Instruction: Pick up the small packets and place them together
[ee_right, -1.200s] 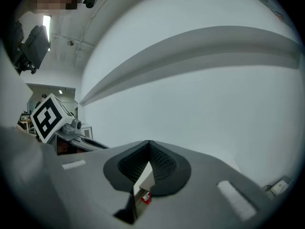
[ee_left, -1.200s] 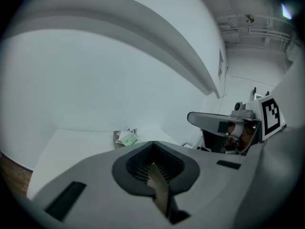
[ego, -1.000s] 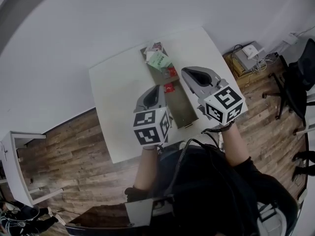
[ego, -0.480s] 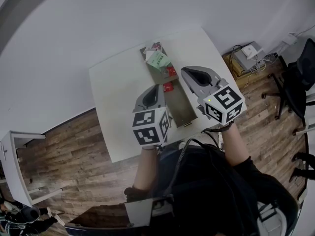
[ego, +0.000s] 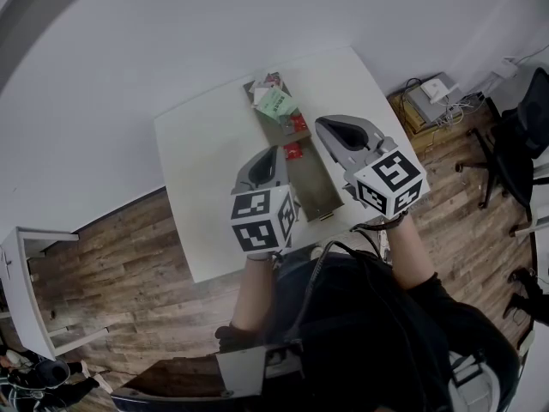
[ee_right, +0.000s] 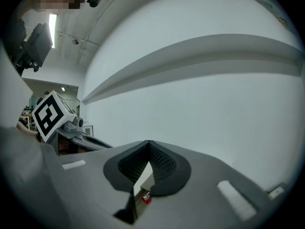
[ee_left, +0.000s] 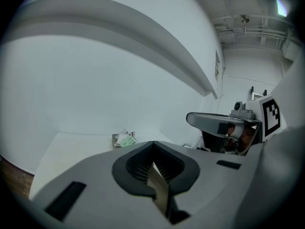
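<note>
A long brown tray (ego: 316, 191) lies across the white table (ego: 202, 166). Green and white packets (ego: 274, 102) are piled at its far end, also seen in the left gripper view as a small pile of packets (ee_left: 124, 140). Two red packets (ego: 298, 124) (ego: 293, 153) lie further along the tray. My left gripper (ego: 274, 153) hovers over the tray's left side, jaws shut and empty (ee_left: 153, 149). My right gripper (ego: 322, 125) hangs over the tray's right side, shut and empty (ee_right: 148, 149). A red packet (ee_right: 145, 198) shows through the slit below it.
A plain white wall stands behind the table. On the wooden floor to the right are an office chair (ego: 517, 136) and a box with cables (ego: 433, 93). A white shelf unit (ego: 26, 290) stands at the lower left.
</note>
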`<state>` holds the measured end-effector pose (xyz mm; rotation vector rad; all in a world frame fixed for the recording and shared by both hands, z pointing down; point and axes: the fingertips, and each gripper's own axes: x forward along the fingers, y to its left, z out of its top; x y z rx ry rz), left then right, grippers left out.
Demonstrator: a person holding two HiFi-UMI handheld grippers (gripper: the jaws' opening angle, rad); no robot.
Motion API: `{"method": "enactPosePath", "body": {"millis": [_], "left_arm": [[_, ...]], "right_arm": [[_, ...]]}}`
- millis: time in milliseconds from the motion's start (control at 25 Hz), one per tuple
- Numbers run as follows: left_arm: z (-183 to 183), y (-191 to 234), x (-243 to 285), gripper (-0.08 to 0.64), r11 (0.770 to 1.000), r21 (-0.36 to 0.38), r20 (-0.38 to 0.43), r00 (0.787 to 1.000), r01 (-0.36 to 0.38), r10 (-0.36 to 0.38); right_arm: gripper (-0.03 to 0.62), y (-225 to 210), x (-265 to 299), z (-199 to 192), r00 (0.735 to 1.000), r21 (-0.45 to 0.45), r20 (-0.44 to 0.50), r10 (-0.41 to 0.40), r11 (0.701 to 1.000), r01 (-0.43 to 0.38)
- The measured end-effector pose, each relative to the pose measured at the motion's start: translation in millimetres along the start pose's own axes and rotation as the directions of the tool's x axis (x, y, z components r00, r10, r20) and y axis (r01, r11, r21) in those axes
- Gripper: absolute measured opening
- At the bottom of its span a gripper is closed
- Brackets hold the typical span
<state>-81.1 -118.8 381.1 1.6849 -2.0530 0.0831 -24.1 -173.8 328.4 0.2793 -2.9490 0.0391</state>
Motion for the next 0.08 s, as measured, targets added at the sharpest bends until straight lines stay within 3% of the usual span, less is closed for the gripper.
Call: {"method": "enactPosePath", "body": {"millis": [80], "left_arm": [[0.0,-0.6,0.2,-0.003,1.000,0.000,0.001,1.000,0.000,0.000]], "right_arm": [[0.000,-0.1,-0.1,0.9,1.000,-0.003,0.003,0.002,1.000,-0.002]]}}
